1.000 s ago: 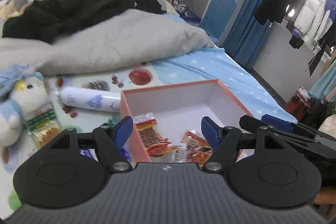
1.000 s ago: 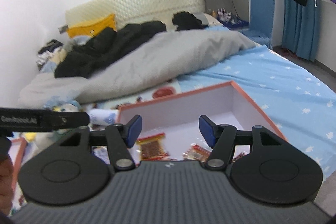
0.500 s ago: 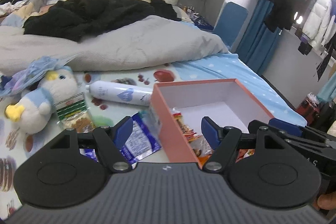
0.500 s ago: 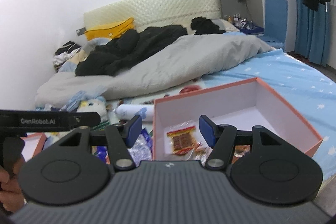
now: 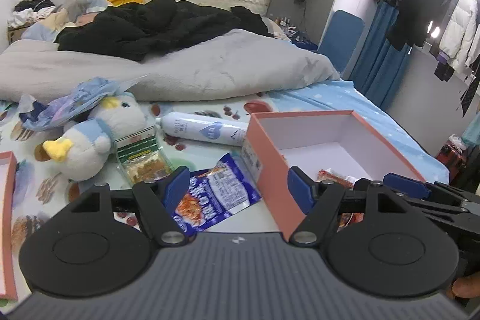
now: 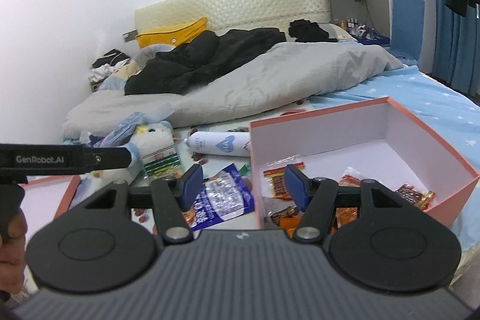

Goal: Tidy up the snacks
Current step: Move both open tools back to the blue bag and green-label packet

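Observation:
A pink box [image 5: 270, 155] with a white inside stands on the bed and holds several small red and orange snack packets [image 6: 277, 179]. It also shows in the right wrist view [image 6: 444, 200]. A blue snack bag [image 5: 216, 194] lies just left of the box, also in the right wrist view [image 6: 222, 197]. A green-striped clear snack pack [image 5: 141, 152] lies further left, by a plush toy. My left gripper [image 5: 238, 185] is open and empty, above the blue bag and the box's left wall. My right gripper [image 6: 243, 183] is open and empty over the same spot.
A white spray can [image 5: 204, 129] lies behind the blue bag. A plush penguin [image 5: 99, 134] and a crumpled blue bag [image 5: 78, 101] lie left. A pink lid [image 6: 51, 197] lies at the near left. A grey duvet [image 5: 210, 71] and black clothes fill the bed's far side.
Both grippers have moved left and back from over the box. The blue bag, the green-striped pack and the plush toy have come into fuller view. Both stay open.

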A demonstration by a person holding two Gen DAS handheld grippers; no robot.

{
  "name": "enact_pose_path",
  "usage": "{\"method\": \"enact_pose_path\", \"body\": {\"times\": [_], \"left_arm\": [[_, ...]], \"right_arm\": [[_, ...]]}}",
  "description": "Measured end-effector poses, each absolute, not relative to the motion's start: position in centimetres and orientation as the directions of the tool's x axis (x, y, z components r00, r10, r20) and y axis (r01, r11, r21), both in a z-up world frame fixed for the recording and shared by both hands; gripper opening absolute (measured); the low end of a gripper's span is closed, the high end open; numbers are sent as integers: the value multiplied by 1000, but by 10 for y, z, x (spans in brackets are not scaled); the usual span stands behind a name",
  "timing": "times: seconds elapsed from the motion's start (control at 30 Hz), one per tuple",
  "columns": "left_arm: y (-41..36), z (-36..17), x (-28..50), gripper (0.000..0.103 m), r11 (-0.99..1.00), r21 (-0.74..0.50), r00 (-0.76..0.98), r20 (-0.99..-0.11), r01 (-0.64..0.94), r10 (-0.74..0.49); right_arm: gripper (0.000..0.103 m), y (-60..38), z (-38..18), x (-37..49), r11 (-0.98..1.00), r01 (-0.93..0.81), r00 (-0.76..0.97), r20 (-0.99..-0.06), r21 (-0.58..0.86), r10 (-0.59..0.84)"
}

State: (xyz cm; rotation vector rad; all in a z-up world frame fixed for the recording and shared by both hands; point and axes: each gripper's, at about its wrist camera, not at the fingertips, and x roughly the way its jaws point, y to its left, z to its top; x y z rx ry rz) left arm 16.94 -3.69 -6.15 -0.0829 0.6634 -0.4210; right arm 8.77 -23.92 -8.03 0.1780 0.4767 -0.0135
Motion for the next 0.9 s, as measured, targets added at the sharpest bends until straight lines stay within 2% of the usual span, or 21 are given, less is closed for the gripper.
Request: {"method": "enact_pose_path", "body": {"times": [0.23,0.5,0.9], "left_arm": [[-11,-83,156,76,932,-196,723,-589,304,-360],[22,-112,154,76,940,-245,699,-628,238,-341],[44,-167,186,77,951,-254,644,-701,176,-306]], "right_arm": [[63,-215,-98,84,985,9,870,-487,173,78],[63,-189,-113,91,985,-25,850,-515,173,112],[63,-166,-157,122,989,-53,803,-583,137,124]]}}
